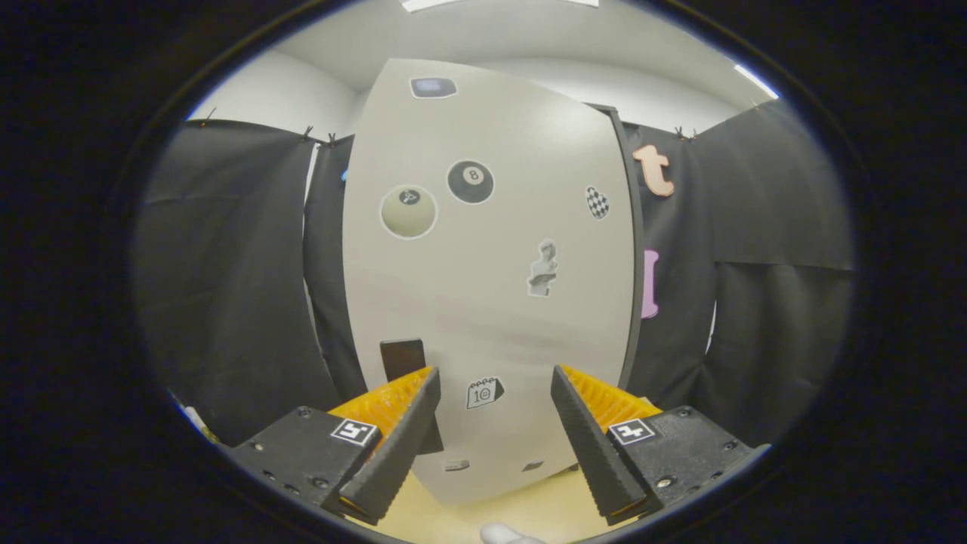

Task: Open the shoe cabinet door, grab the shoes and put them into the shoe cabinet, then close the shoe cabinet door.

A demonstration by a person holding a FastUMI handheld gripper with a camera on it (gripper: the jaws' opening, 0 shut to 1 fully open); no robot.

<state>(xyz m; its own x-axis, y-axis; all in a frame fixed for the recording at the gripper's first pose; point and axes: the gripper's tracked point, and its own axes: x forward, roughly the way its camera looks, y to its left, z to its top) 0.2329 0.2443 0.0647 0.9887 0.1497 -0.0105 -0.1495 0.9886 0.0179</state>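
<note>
1. One cabinet door point(491, 264) is standing upright just ahead of the fingers; it is a pale flat panel carrying several stickers, among them a black billiard ball point(470, 181) and a cream ball point(408, 212).
2. The gripper point(495, 412) is pointing straight at the lower part of the door. Its fingers point(396, 438) are standing wide apart and are holding nothing.
3. A small dark handle point(402, 359) is sitting low on the door, just above and behind the tip of the left finger. Whether the finger is touching it cannot be told.
4. The door is looking shut or nearly so; the exact gap cannot be judged. A dark edge is running down its right side.
5. Handling judgement: the panel is appearing stiff, smooth and fairly light, so it should swing freely on its hinges. The flat face is offering no grip; the handle is the sensible place to take hold.
6. A small white object point(508, 535) is showing on the yellowish bench point(544, 510) below the fingers; its identity is unclear.
</note>
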